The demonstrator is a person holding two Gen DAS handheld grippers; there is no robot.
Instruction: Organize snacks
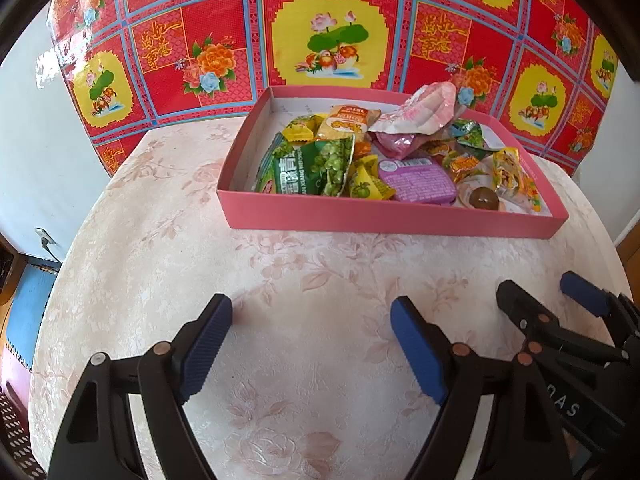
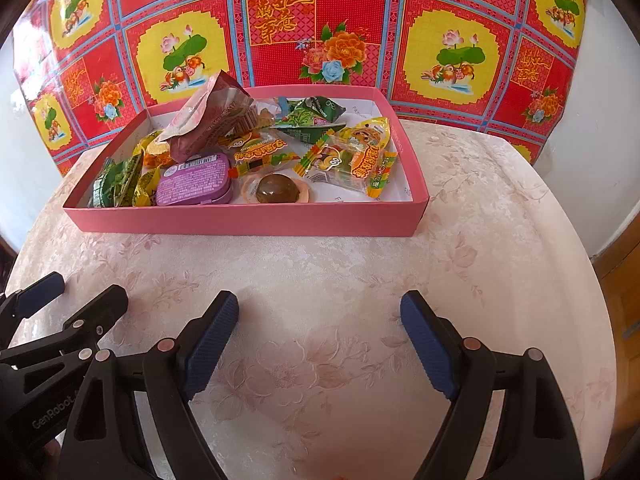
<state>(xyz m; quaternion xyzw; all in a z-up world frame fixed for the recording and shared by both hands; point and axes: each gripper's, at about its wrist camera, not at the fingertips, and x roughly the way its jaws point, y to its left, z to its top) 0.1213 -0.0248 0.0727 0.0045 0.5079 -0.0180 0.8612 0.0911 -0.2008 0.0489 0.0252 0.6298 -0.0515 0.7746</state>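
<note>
A shallow pink box (image 1: 384, 220) (image 2: 248, 220) stands on the round table and holds several wrapped snacks. Among them are a green pea bag (image 1: 320, 168) (image 2: 116, 180), a purple tin (image 1: 416, 180) (image 2: 192, 180), a brown jelly cup (image 1: 482, 199) (image 2: 278, 190), a pink pouch (image 1: 424, 110) (image 2: 204, 116) and yellow candy packs (image 2: 360, 148). My left gripper (image 1: 312, 316) hovers open over bare tablecloth in front of the box, with nothing between its fingers. My right gripper (image 2: 320, 312) is open beside it, likewise empty; it shows in the left wrist view as right gripper (image 1: 536, 292).
The table carries a pale floral cloth (image 1: 180, 220) (image 2: 500, 220). Behind the box hangs a red and yellow patterned sheet (image 1: 332, 40) (image 2: 280, 20). White wall flanks it. The table edge curves away left and right, with floor (image 1: 28, 312) below on the left.
</note>
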